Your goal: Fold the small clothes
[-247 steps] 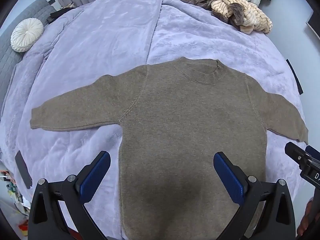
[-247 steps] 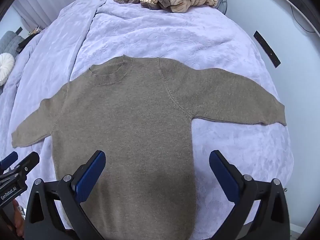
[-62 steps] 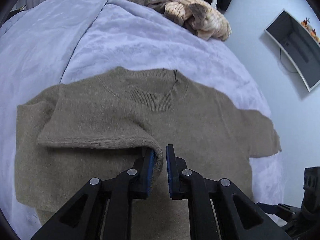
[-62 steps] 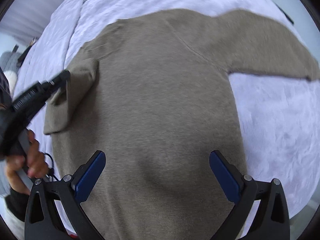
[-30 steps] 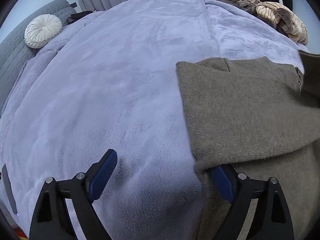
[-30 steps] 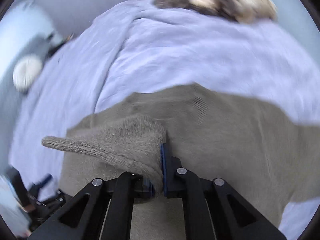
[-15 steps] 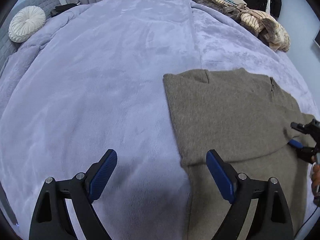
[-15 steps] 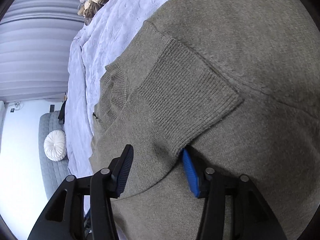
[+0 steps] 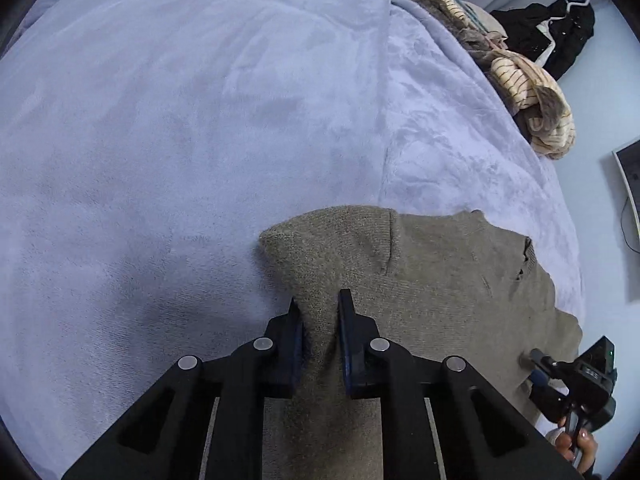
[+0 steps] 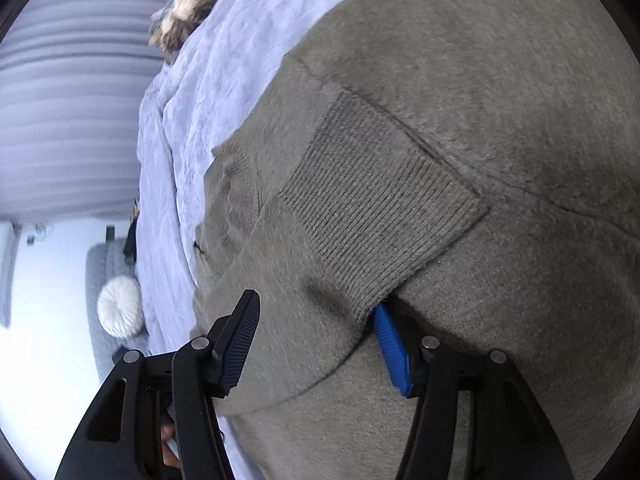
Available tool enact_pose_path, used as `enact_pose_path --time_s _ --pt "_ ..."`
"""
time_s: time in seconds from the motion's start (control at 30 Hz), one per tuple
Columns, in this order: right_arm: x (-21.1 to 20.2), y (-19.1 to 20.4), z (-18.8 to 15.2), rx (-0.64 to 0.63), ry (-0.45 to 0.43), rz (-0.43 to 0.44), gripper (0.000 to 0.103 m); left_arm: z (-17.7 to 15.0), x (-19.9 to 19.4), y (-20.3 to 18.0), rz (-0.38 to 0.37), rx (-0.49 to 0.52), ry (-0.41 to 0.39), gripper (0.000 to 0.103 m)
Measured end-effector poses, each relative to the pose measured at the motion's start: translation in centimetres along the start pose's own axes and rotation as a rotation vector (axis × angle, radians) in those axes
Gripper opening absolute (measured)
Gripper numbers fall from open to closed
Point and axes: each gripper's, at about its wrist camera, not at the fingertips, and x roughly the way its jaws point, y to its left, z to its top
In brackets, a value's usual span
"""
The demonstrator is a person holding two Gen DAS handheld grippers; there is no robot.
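A taupe knit sweater [image 9: 432,292] lies on the lilac bedspread [image 9: 180,120] with both sleeves folded in over its body. My left gripper [image 9: 320,304] is shut on the sweater's folded left edge, pinching a ridge of knit between the pads. My right gripper [image 10: 316,320] is open, right above the sweater [image 10: 460,92], with its right finger [image 10: 390,340] tucked under the ribbed cuff [image 10: 384,208] of the folded sleeve. The right gripper also shows at the lower right of the left wrist view [image 9: 536,364].
A pile of striped and beige clothes [image 9: 520,76] lies at the bed's far right edge, with black garments [image 9: 556,36] behind it. A monitor [image 9: 630,184] hangs on the right wall. A round white cushion [image 10: 120,306] rests on a grey sofa beside the bed.
My left gripper moved in from the bare bedspread and shut on the sweater's folded left edge. My right gripper stays open at the sleeve cuff, slightly closer.
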Motion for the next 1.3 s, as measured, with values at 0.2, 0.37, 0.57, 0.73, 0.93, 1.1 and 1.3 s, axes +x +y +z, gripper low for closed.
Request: enact_pose_path --time_s 0.2,0.37,0.57,0.73,0.93,1.1,1.3 --pt "0.8 5.6 -0.9 -0.199 0.027 0.053 0.007 0.3 0.1 3.4 0.020 -0.005 0.032 0.011" --pt "1.0 2.8 -0.7 -0.178 -0.032 -0.197 0.012 -0.3 0.4 3.1 0.058 0.035 0.017 0.011" --pt "-0.9 0.8 -1.7 -0.058 -0.039 -0.187 0.022 -1.1 -1.9 2.5 0.127 0.079 -0.016 0.011" --pt "4.9 5.0 -8.2 -0.106 0.208 0.006 0.053 -2.8 -3.9 3.0 0.147 0.060 -0.017 0.011" --pt "14.5 9.4 -15.5 -0.056 0.367 0.178 0.053 -5.5 -5.9 4.2 0.162 0.025 -0.012 0.011" --pt "18.1 11.3 -15.9 -0.001 0.343 0.209 0.006 -6.2 -7.9 4.4 0.152 0.045 -0.040 0.011" --pt "19.8 12.1 -17.6 -0.091 0.352 0.099 0.006 -6.7 -7.3 2.2 0.138 0.098 -0.025 0.011"
